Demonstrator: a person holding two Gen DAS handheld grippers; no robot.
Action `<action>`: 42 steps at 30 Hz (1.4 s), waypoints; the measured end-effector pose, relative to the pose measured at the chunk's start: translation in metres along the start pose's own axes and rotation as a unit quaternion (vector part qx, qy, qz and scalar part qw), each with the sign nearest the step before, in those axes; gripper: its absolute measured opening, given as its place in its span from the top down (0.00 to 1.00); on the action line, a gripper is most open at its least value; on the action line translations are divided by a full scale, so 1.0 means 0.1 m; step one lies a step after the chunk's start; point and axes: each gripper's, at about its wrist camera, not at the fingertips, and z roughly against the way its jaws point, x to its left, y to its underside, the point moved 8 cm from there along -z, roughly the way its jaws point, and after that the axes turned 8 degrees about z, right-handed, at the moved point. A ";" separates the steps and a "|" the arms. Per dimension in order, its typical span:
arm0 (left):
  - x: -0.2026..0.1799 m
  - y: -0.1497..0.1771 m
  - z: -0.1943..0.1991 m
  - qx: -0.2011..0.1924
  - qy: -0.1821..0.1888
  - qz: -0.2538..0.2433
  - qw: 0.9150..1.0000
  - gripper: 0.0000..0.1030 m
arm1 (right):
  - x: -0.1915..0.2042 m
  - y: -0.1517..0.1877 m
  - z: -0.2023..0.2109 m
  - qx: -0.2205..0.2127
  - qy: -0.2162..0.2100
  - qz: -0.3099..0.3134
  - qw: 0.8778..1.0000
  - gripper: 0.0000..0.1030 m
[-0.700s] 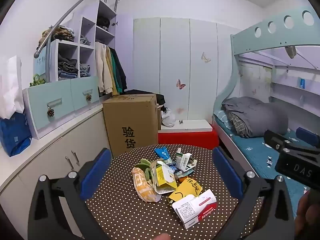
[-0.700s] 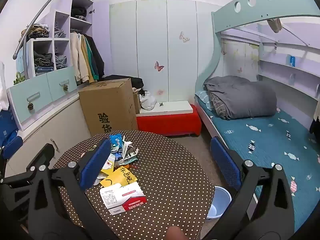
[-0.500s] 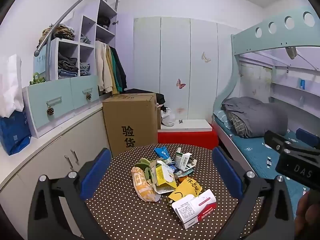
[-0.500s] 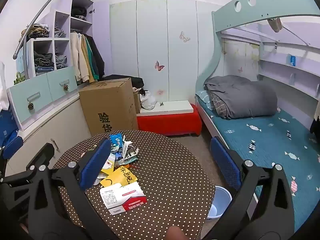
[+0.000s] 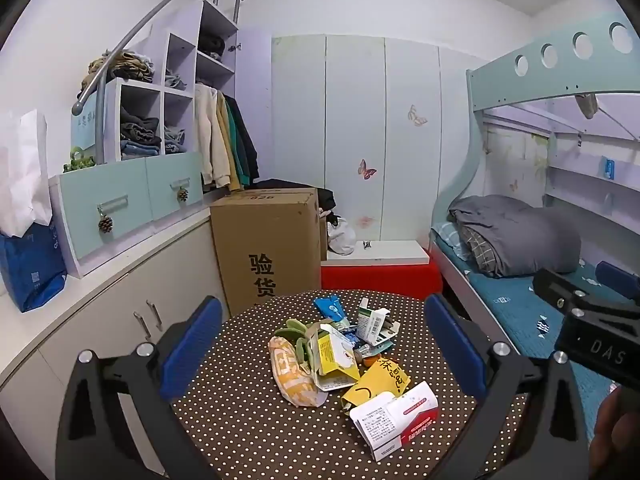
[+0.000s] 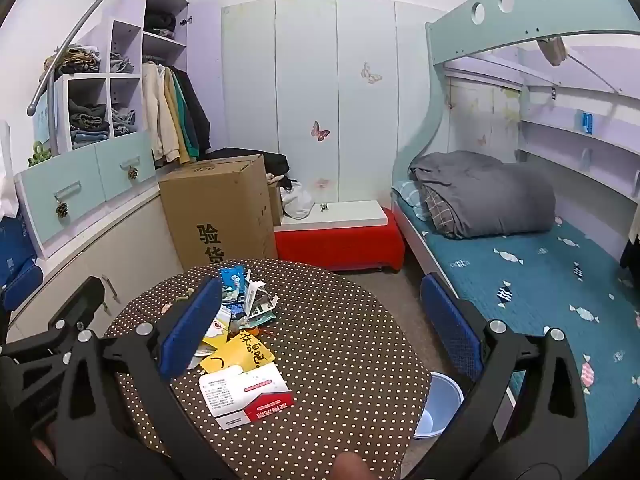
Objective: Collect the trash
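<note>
A pile of trash lies on a round brown polka-dot table [image 5: 248, 432]: a red-and-white carton [image 5: 394, 418], a yellow wrapper [image 5: 378, 378], a yellow-and-white snack bag [image 5: 292, 374], a torn yellow-green box [image 5: 334, 356], a blue packet [image 5: 330, 308] and a small white box [image 5: 370, 320]. My left gripper [image 5: 324, 352] is open and empty, above the table's near side, framing the pile. My right gripper [image 6: 320, 320] is open and empty, to the right of the pile; the carton [image 6: 244, 394] lies near its left finger [image 6: 192, 324].
A light blue bin [image 6: 438, 402] stands on the floor at the table's right edge. A big cardboard box [image 5: 266, 248] and a red bench [image 5: 380, 276] stand behind the table. Cabinets [image 5: 100, 320] run along the left, a bunk bed [image 6: 520, 264] along the right.
Both views are almost unchanged; the grippers have only drifted slightly and stay open.
</note>
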 end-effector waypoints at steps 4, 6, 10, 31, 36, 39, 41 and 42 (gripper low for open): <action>0.00 -0.01 0.00 0.000 0.000 0.000 1.000 0.04 | 0.01 -0.04 0.05 0.000 0.001 0.003 1.000 0.06; 0.00 0.00 0.00 0.000 0.001 0.000 1.000 0.04 | 0.01 -0.04 0.06 -0.001 0.001 0.003 1.000 0.06; 0.00 0.00 0.00 0.000 0.001 0.000 1.000 0.04 | 0.03 -0.04 0.07 -0.001 0.001 0.006 1.000 0.06; 0.14 0.13 -0.04 0.013 -0.003 0.007 1.000 0.04 | 0.16 -0.02 0.04 0.007 -0.005 0.013 1.000 0.06; 0.21 0.20 -0.12 0.028 -0.012 0.008 0.999 0.04 | 0.21 0.06 -0.04 0.020 -0.014 0.022 0.999 0.06; 0.30 0.31 -0.18 0.043 -0.021 0.010 0.999 0.04 | 0.26 0.18 -0.14 0.038 -0.026 0.033 0.998 0.06; 0.38 0.41 -0.22 0.056 -0.026 0.016 0.998 0.04 | 0.33 0.32 -0.24 0.060 -0.040 0.039 0.997 0.06; 0.44 0.49 -0.26 0.066 -0.030 0.019 0.997 0.04 | 0.37 0.39 -0.28 0.070 -0.046 0.042 0.996 0.06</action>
